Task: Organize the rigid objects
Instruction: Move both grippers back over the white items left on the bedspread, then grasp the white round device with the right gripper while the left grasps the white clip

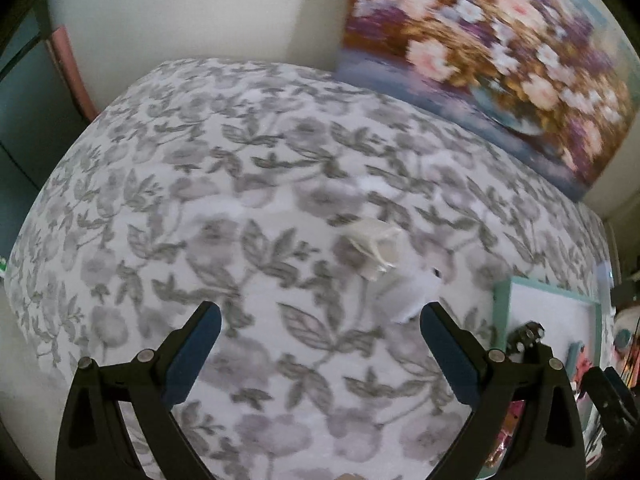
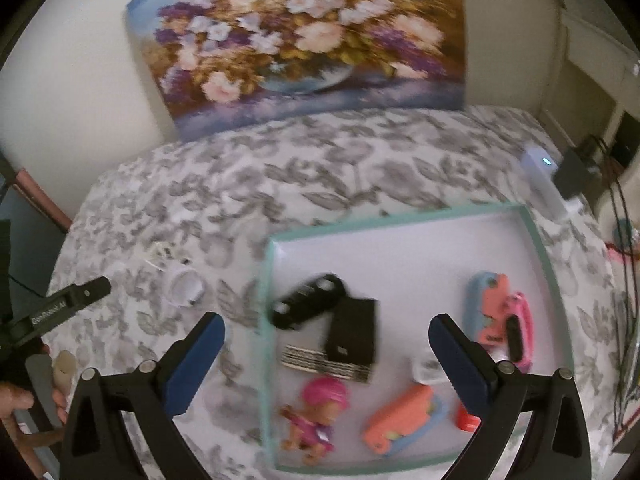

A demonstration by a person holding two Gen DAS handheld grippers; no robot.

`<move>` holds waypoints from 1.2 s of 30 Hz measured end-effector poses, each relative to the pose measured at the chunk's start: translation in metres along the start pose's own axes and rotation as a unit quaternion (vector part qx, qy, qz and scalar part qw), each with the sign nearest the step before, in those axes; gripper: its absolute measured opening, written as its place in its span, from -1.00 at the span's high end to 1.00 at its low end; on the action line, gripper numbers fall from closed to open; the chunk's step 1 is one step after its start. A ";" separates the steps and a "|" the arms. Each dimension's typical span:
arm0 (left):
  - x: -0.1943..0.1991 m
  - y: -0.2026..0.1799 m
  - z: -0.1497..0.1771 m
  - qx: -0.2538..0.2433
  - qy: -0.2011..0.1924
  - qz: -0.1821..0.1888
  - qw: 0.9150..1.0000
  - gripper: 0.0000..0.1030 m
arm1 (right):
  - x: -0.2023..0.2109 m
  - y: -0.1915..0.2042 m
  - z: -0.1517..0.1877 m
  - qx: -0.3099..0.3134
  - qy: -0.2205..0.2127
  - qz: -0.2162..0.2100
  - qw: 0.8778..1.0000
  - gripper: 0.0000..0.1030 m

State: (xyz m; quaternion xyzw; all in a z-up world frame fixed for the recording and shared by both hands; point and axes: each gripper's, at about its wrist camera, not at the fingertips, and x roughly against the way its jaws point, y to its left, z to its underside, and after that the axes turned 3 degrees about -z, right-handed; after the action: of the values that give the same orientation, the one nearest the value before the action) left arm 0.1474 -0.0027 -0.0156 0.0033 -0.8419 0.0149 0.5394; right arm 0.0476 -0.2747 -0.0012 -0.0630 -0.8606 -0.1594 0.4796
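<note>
A: Two grippers are seen. How are the fingers set?

B: The right gripper is spread wide with nothing between its fingers, above the shallow white tray with a mint-green rim. The left gripper is likewise held apart and empty, over the grey-and-white floral tablecloth on the tabletop.

A: Where are the rigid objects found?

B: In the tray's centre a black car key fob is touched by a black rectangular case. A pink-haired plastic doll is placed lower down, an orange-and-blue toy beside it. Outside the tray, at left in the right view, a white ring-shaped piece and a small white plastic part are left on the cloth.
</note>
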 end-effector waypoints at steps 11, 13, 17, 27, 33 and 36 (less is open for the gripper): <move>-0.032 0.006 -0.025 0.042 0.035 -0.003 0.999 -0.94 | -0.047 0.084 -0.024 0.040 0.016 -0.055 0.998 -1.00; -0.042 0.006 -0.029 0.051 0.042 -0.004 0.998 -0.94 | -0.063 0.094 -0.024 0.045 0.029 -0.063 0.997 -1.00; -0.060 0.013 -0.040 0.091 0.050 -0.007 0.995 -0.93 | -0.097 0.109 -0.023 0.056 0.054 -0.066 0.995 -1.00; -0.091 0.030 -0.046 0.122 0.054 -0.006 0.991 -0.93 | -0.154 0.129 -0.013 0.083 0.091 -0.084 0.989 -0.92; -0.096 0.038 -0.045 0.131 0.063 0.004 0.989 -0.93 | -0.167 0.135 -0.008 0.081 0.088 -0.090 0.989 -0.63; -0.096 0.038 -0.045 0.131 0.063 0.006 0.989 -0.93 | -0.164 0.135 -0.009 0.075 0.080 -0.109 0.988 -0.38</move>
State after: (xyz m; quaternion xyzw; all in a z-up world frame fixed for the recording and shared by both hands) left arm 0.2279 0.0353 -0.0849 0.0679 -0.7971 0.1284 0.5861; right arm 0.1776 -0.1429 -0.1068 0.0805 -0.8307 -0.1506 0.5298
